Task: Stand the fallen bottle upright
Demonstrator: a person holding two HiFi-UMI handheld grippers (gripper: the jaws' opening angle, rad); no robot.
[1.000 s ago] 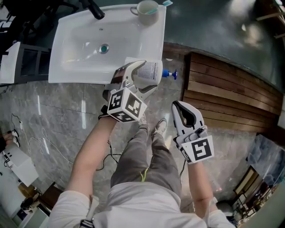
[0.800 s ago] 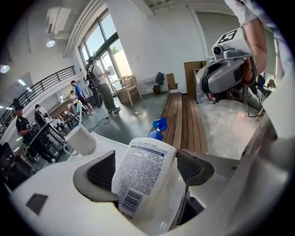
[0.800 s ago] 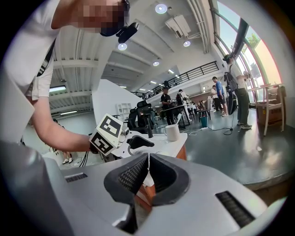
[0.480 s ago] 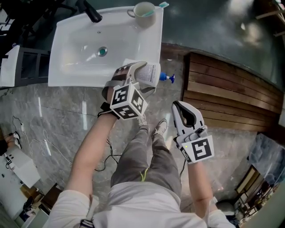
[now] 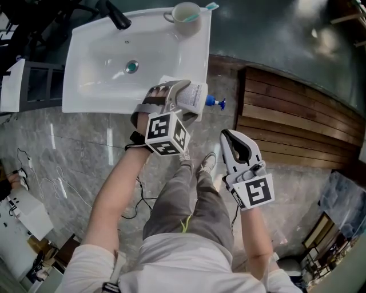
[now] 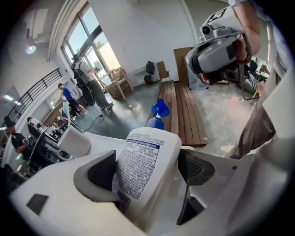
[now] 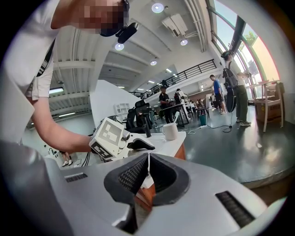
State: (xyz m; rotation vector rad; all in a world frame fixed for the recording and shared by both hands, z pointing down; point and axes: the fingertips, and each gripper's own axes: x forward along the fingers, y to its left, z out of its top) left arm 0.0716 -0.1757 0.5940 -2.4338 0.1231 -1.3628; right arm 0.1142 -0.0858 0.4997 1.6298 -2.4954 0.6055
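We count one white pump bottle (image 5: pixel 196 93), one white sink (image 5: pixel 97 68), one black faucet (image 5: pixel 119 16), one drain (image 5: pixel 132 66), one mug (image 5: pixel 187 12) holding one toothbrush (image 5: pixel 213 6), one slatted wooden platform (image 5: pixel 286 126), and two grippers: the left gripper (image 5: pixel 186 98) and the right gripper (image 5: pixel 227 135).

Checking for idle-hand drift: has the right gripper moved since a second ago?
No. The right gripper is in the same spot just left of the wooden decking's edge, with its jaws shut.

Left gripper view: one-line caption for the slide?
Left gripper, jaws just opened wider, straddles the fallen pump bottle on the sink; not yet gripping.
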